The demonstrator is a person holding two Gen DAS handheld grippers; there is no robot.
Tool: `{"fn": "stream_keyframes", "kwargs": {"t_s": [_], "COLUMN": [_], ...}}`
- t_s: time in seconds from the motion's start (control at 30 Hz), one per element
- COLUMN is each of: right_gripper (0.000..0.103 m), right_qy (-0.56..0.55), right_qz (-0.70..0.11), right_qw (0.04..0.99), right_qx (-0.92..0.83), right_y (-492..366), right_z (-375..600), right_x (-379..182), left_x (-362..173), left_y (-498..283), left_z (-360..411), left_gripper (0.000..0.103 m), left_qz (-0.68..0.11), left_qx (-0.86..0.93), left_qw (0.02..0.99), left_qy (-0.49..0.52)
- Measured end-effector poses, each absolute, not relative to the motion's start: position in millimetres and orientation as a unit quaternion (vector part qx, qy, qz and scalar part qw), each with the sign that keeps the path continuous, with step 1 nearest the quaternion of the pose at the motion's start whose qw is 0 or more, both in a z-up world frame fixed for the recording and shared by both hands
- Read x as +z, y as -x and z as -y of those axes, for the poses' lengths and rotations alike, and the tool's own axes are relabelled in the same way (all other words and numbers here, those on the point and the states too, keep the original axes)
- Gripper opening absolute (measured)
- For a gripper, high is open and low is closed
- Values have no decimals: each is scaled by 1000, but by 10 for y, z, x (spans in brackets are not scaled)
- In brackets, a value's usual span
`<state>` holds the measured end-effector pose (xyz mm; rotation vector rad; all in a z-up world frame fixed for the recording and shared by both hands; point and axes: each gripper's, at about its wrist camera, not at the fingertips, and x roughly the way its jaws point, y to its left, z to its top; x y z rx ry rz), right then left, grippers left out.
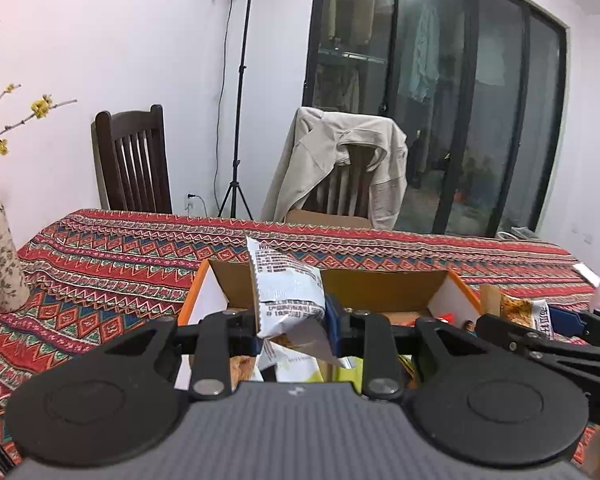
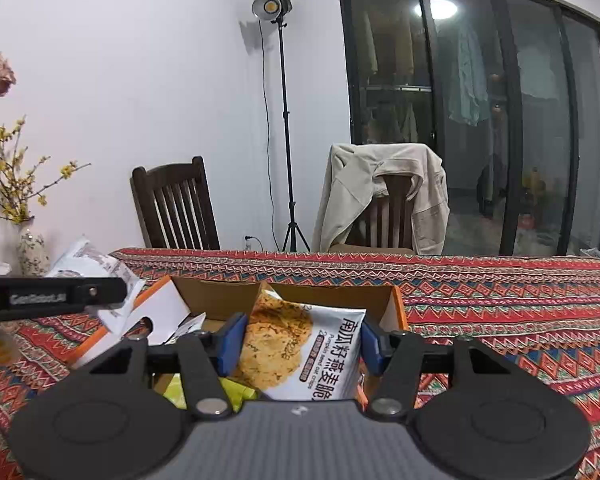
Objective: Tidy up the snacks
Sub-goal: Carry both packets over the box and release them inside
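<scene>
Two grippers each pinch a snack packet above the box (image 2: 396, 308). Left gripper (image 1: 292, 332) clamps a white packet (image 1: 288, 288); right gripper (image 2: 300, 344) clamps an oat-crisp packet (image 2: 300, 344). Both look light, crinkly and crushable, best held by the edges.

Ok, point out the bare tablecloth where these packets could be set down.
Bare cloth lies beyond the cardboard box up to the far table edge by the chairs, and right of the box. Between the vase and the box is free too. The box itself is crowded with packets.
</scene>
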<state>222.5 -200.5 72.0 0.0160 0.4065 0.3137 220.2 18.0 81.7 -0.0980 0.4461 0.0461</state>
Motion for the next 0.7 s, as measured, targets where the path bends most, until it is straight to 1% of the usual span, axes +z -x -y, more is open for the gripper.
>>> {"fn": "stream_keyframes", "kwargs": {"t_s": [0.2,0.27,0.53,0.57,0.6,0.63,0.67,0.7], "right_gripper": [57,57,58,60,66,67,74,88], "right_qy": [-33,-35,-13,-11,-11,-11,-12,-16], "right_qz": [-209,-217,-240,-245,-250,-252,-254,-259], "right_qw": [965,962,954,953,952,952,952,950], "right_qx": [157,162,176,176,175,172,172,174], "right_y": [-2535,-2602,-2708,-2717,-2734,-2730,-2732,-2739], "right_z": [2013,2018,1913,1911,1913,1919,1919,1929], "right_x": [525,433,230,213,198,183,182,175], "left_x": [573,465,277,274,276,284,297,308], "left_y": [-2481,-2559,-2634,-2626,-2608,-2592,-2581,-2571], "left_z": [-281,-279,-302,-306,-305,-309,-315,-323], "left_gripper": [30,30,30,32,35,52,80,92], "left_qz": [-233,-249,-270,-269,-267,-265,-261,-255], "left_qx": [36,34,33,34,33,32,35,43], "left_qw": [970,966,961,961,961,962,963,964], "left_qy": [66,60,55,56,57,60,64,66]}}
